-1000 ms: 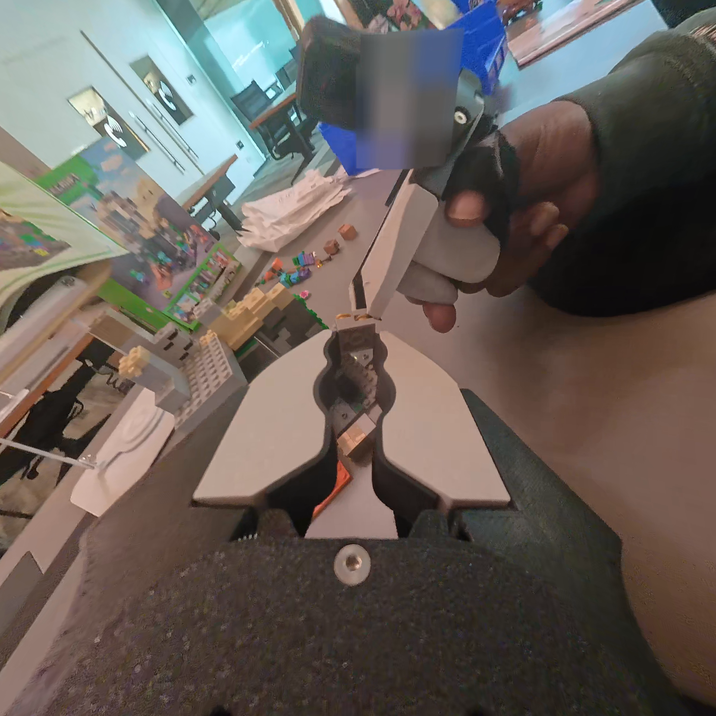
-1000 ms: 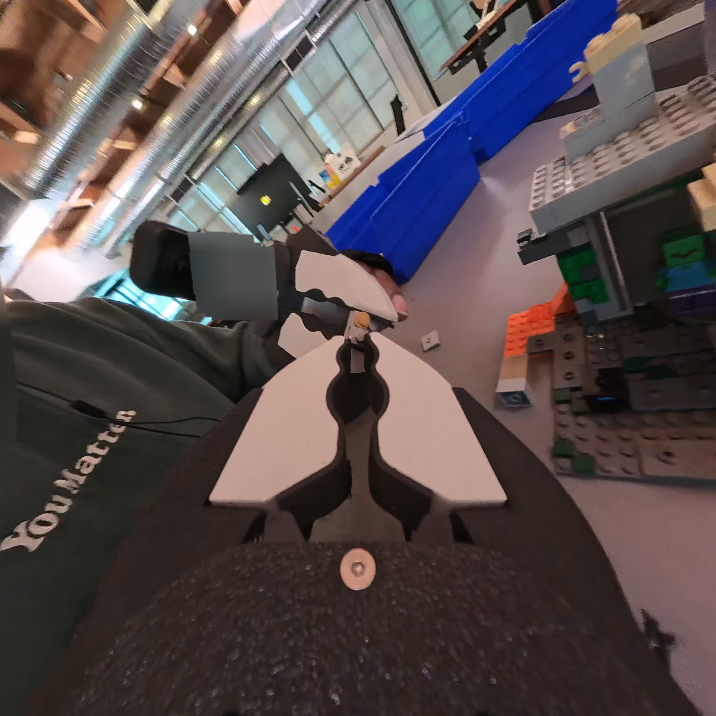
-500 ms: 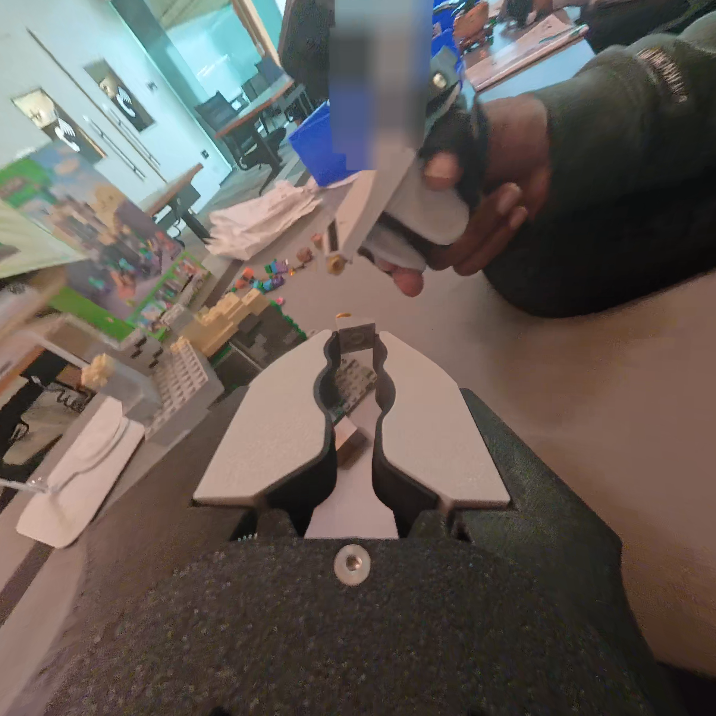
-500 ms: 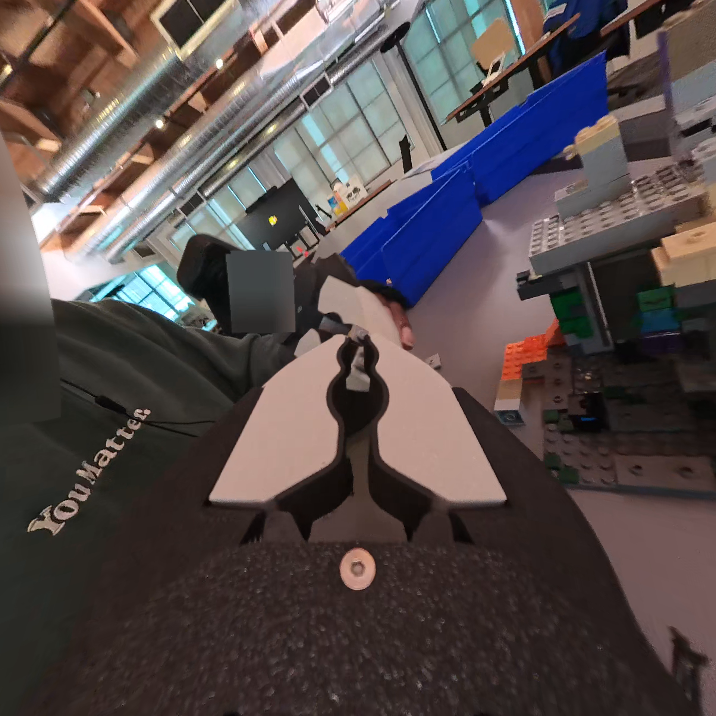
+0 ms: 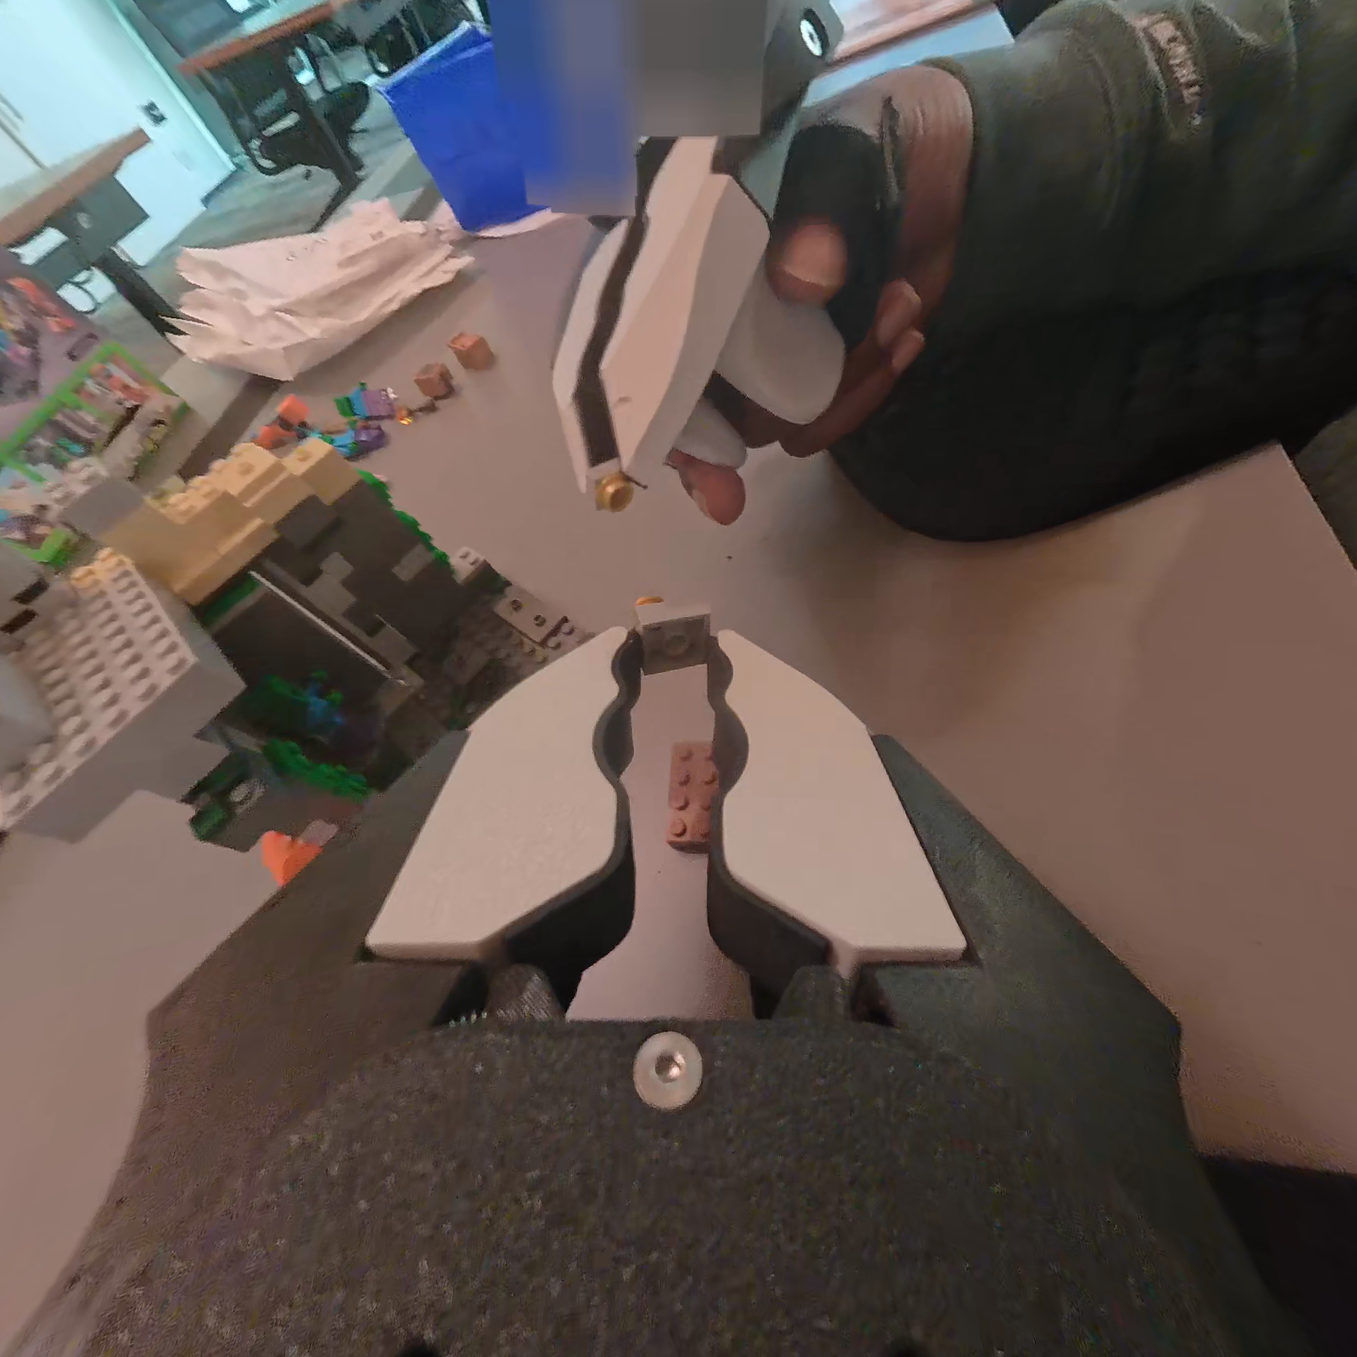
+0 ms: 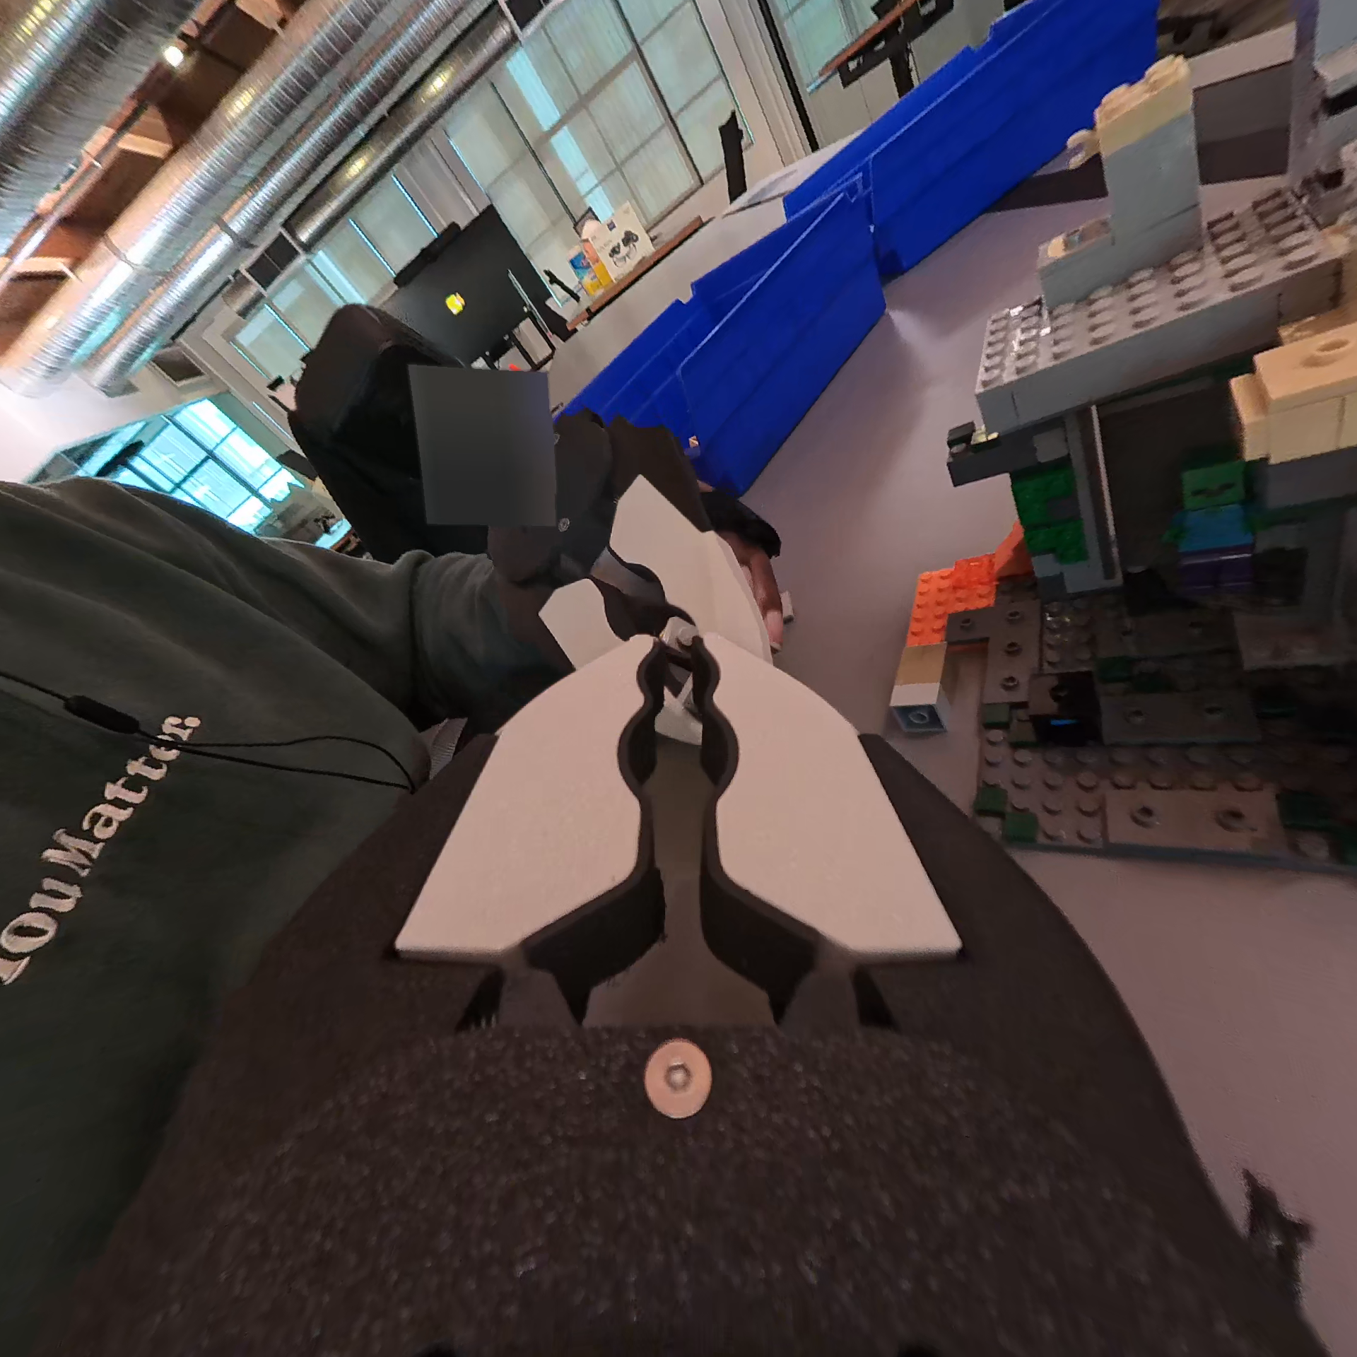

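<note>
The left tool [image 5: 672, 646] is being held above the grey desk [image 5: 1028, 734], its fingers pinching a small grey square brick [image 5: 673, 643] at the tips. A brown studded plate [image 5: 692, 797] is lying on the desk beneath the gap between the fingers. The right tool [image 5: 613, 481], gripped by a hand [image 5: 866, 294], is being held just beyond and apart from the left tool, its fingers pressed on a small gold round piece [image 5: 614, 493]. A brick-built model [image 5: 294, 587] is standing to the left, with loose coloured bricks [image 5: 352, 426] and a stack of white paper bags [image 5: 316, 286] lying farther back. Blue bins [image 6: 808, 294] are being shown in the right wrist view.
</note>
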A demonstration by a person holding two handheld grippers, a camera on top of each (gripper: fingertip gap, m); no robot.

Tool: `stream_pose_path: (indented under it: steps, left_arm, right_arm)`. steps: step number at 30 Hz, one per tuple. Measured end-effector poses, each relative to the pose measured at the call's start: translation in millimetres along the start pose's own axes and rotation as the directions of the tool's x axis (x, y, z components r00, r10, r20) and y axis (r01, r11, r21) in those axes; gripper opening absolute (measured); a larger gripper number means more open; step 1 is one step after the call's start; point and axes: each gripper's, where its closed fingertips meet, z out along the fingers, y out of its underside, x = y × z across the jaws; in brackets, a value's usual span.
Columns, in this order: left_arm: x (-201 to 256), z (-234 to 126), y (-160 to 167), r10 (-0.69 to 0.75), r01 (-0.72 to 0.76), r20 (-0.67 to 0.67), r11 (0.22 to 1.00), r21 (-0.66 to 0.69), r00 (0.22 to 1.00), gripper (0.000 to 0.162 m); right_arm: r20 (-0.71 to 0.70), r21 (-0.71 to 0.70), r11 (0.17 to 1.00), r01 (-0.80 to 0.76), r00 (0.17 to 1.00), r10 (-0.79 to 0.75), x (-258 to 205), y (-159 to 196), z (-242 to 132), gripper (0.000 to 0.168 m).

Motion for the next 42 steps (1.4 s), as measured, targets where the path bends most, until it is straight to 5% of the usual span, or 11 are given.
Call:
stream_pose_path:
  steps: [8, 15, 28, 42]
  left_arm:
    - [2, -4, -10, -0.055, 0.058, -0.050, 0.996, 0.069, 0.997, 0.023]
    - [-13, -15, -31, 0.010, -0.030, 0.111, 0.983, 0.179, 0.994, 0.016]
    - [-24, -20, -35, 0.137, -0.185, 0.296, 0.973, 0.140, 0.945, 0.006]
    - [-21, -26, -39, 0.122, -0.165, 0.253, 0.974, 0.156, 0.960, 0.000]
  right_arm:
    - [0.011, -0.011, 1.000, -0.001, 1.000, 0.001, -1, 2, 1, 0.006]
    - [0.001, 0.007, 0.999, -0.031, 1.000, 0.031, 1, 1, 5, 0.006]
    - [-0.007, 0.097, 0.988, -0.120, 0.993, 0.121, 5, -7, 13, 0.006]
    - [0.078, 0.105, 0.980, -0.168, 0.984, 0.160, -3, -10, 12, 0.007]
